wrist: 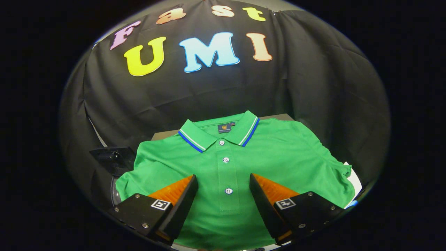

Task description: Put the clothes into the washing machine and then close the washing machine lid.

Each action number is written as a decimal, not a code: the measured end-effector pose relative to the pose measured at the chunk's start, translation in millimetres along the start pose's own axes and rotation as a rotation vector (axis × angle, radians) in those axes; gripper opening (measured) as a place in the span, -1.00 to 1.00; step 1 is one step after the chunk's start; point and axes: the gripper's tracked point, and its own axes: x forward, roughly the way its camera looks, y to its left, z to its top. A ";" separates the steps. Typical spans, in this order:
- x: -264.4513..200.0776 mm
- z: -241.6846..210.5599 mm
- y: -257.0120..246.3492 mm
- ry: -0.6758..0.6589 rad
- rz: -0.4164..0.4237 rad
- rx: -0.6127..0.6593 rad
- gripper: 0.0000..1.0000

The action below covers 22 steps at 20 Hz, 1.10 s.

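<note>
Green polo shirt (264, 153) lies flat, front up, spread over a surface whose far edge shows as a pale strip just behind the collar. Collar (219, 130) has blue and white trim; dark label sits inside the neck. Placket runs down from collar w/ three white buttons (228, 191) in a row, the lowest one btwn the fingers.

Gripper (223, 180) is over the shirt's lower front, fingers spread wide apart, nothing held btwn them. One fingertip sits each side of the placket; can't tell if tips touch the fabric or hang just above it.

Shirt's sleeves are folded in at both sides. Dark boxy object (113, 158) sits just beside one sleeve, by the booth wall. A white sheet (354, 181) pokes out from under the other sleeve.
</note>
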 end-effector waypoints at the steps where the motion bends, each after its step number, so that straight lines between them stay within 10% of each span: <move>1: 1.8 -2.7 0.3 0.000 -0.016 -0.034 0.85; 4: 3.0 1.5 -5.9 -0.002 -0.077 0.029 0.78; 9: 7.2 -0.8 -11.3 0.035 -0.094 -0.032 -0.91; 22: -63.3 53.4 -4.2 -0.157 -0.079 0.211 -1.00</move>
